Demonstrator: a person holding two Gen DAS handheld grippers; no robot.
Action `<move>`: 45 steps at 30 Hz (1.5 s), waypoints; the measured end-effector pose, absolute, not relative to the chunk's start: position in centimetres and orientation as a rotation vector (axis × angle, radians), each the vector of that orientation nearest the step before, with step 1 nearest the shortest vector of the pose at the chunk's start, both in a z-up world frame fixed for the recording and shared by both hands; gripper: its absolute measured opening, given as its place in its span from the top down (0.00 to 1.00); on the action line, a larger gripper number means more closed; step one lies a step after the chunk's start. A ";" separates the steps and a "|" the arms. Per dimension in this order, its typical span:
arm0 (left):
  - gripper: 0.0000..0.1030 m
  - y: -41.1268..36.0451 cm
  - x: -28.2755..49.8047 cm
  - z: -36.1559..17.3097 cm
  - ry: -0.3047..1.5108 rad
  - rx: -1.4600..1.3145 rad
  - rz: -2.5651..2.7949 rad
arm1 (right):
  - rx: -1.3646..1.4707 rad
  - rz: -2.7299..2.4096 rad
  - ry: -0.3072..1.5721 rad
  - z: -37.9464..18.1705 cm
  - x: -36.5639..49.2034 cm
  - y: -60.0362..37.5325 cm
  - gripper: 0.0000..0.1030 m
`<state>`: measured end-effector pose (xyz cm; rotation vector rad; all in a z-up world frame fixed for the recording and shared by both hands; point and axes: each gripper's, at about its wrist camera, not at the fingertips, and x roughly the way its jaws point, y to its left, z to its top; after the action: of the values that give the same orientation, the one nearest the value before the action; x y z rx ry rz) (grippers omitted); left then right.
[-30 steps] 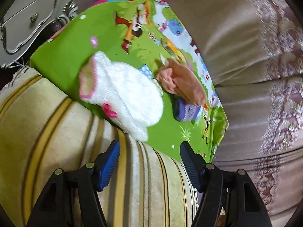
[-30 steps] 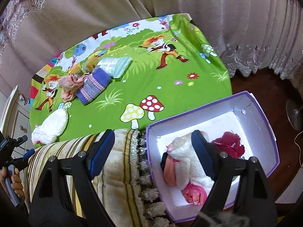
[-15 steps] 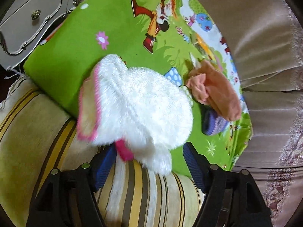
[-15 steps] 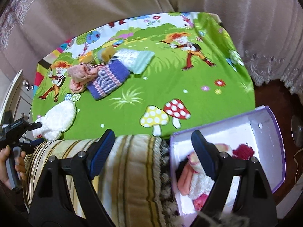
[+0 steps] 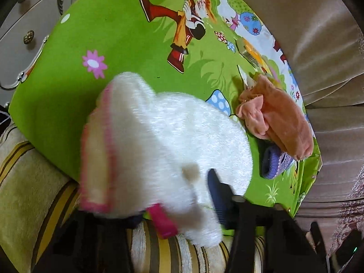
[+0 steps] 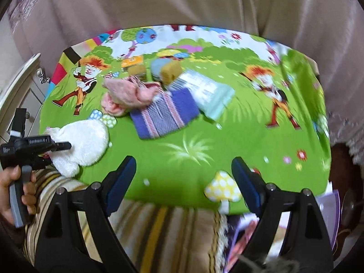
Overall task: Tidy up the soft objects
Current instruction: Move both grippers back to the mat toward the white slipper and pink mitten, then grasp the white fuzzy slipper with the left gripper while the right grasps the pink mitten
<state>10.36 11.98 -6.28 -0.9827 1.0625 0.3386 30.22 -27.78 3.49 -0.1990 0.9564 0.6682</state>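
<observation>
The slipper [image 5: 168, 150] is white and fluffy, with pink trim around its opening and a pink tab. It lies at the near edge of the green mat [image 5: 122, 45], overlapping the striped cushion [image 5: 34, 195]. The left tool [image 5: 177, 207] is at the slipper; one finger [image 5: 217, 193] shows, the other is hidden, so its state cannot be determined. The right tool [image 6: 183, 184] is spread apart above the mat, holding nothing. The purple box [image 6: 329, 216] is cut off; its contents are blurred.

white slipper [image 5: 163, 150]: fluffy plush, pink cloth trim. play mat [image 6: 204, 150]: smooth, slightly glossy printed sheet. purple sock [image 6: 163, 113]: knitted. curtain [image 6: 182, 2]: satiny cloth.
</observation>
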 end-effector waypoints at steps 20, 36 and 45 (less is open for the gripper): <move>0.80 11.2 8.8 -2.8 0.788 -0.903 0.212 | -0.452 0.871 0.817 2.2 33.8 -14.0 0.15; 0.80 11.5 8.2 -3.3 0.777 -0.959 0.211 | -0.413 0.965 0.926 0.1 33.0 -11.4 0.82; 0.81 11.9 7.1 -3.0 0.743 -0.979 0.226 | -0.312 1.067 0.895 3.7 28.7 -13.6 0.82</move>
<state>7.10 11.94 -3.00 -0.9787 0.7430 0.2260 28.65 -13.62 3.68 -0.3117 0.8947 1.0668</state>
